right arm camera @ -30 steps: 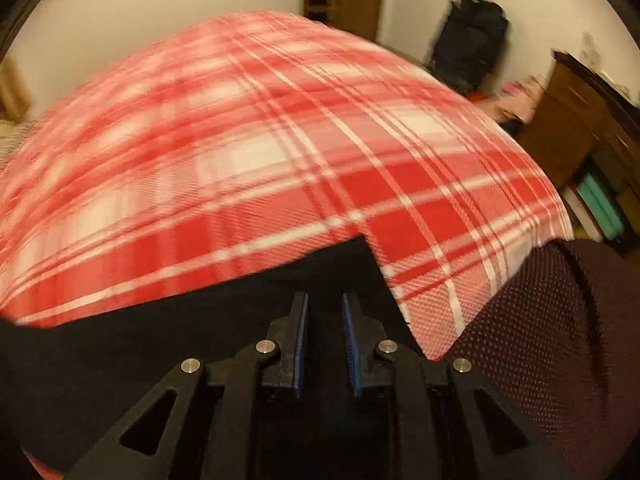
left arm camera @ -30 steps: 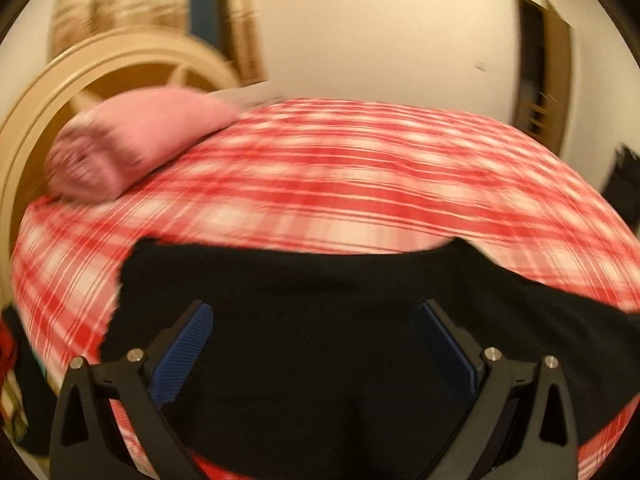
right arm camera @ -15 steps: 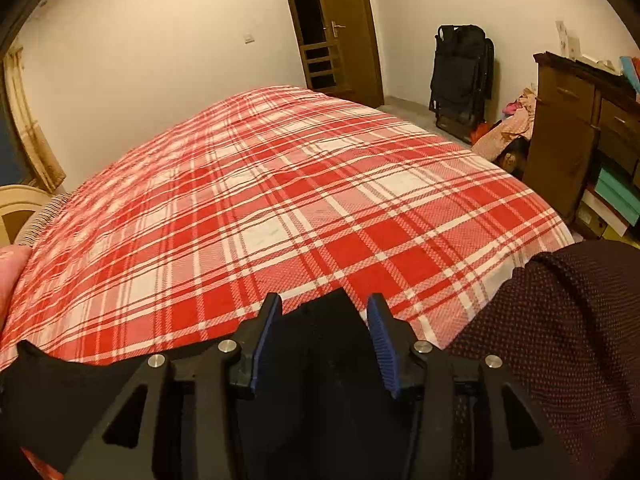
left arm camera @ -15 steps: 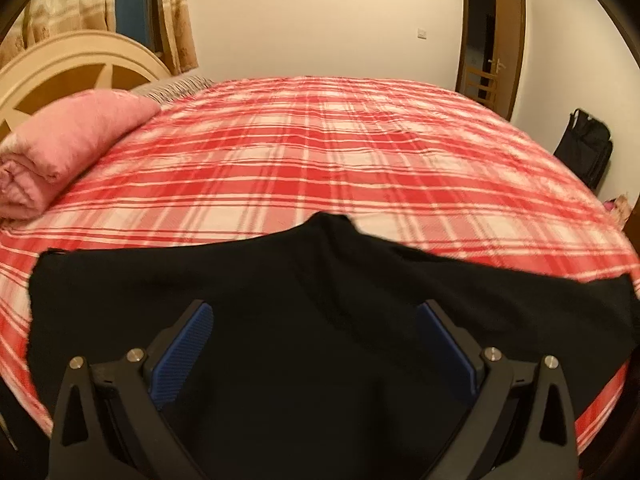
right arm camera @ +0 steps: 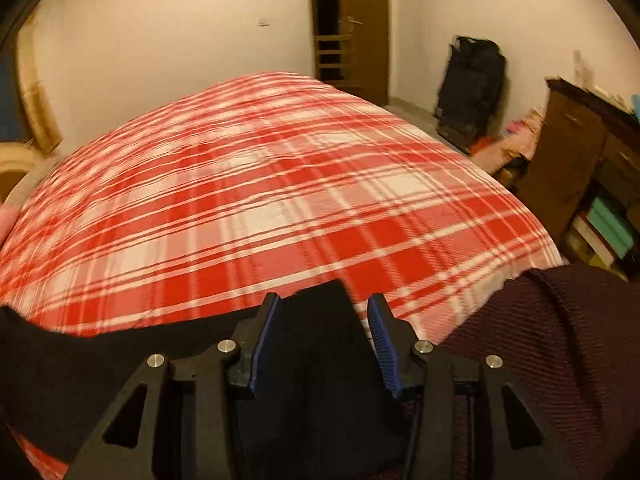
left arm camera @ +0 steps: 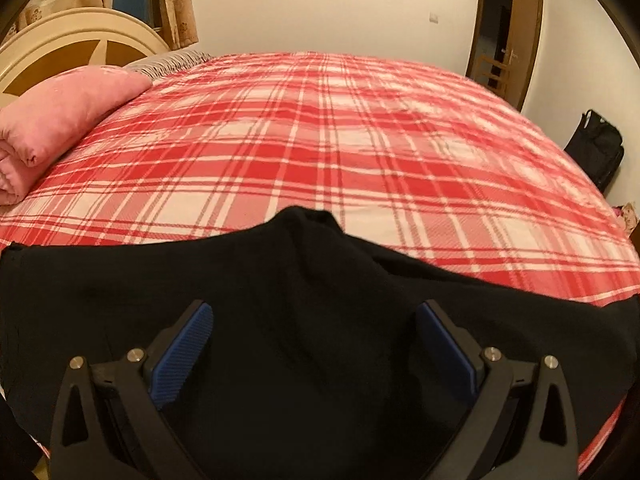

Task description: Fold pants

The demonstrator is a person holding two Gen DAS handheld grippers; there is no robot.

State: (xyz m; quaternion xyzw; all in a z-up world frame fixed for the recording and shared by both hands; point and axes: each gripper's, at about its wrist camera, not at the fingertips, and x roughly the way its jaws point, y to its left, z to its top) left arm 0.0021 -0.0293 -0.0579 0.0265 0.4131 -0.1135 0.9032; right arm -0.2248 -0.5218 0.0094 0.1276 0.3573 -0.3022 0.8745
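Observation:
Black pants lie flat along the near edge of a bed with a red and white plaid cover. A small peak of cloth rises at their far edge. My left gripper is wide open above the middle of the pants, holding nothing. In the right wrist view the pants stretch to the left, with a corner between my fingers. My right gripper is open over that corner, blue pads apart.
A rolled pink blanket lies at the far left by the cream headboard. A dark red knit garment lies at the bed's right edge. A black bag, a wooden cabinet and a door stand beyond.
My right gripper, shut on the pants corner a second ago, has opened and let go. The left gripper stayed open and swung to look right across the bed; the pants now lie flatter.

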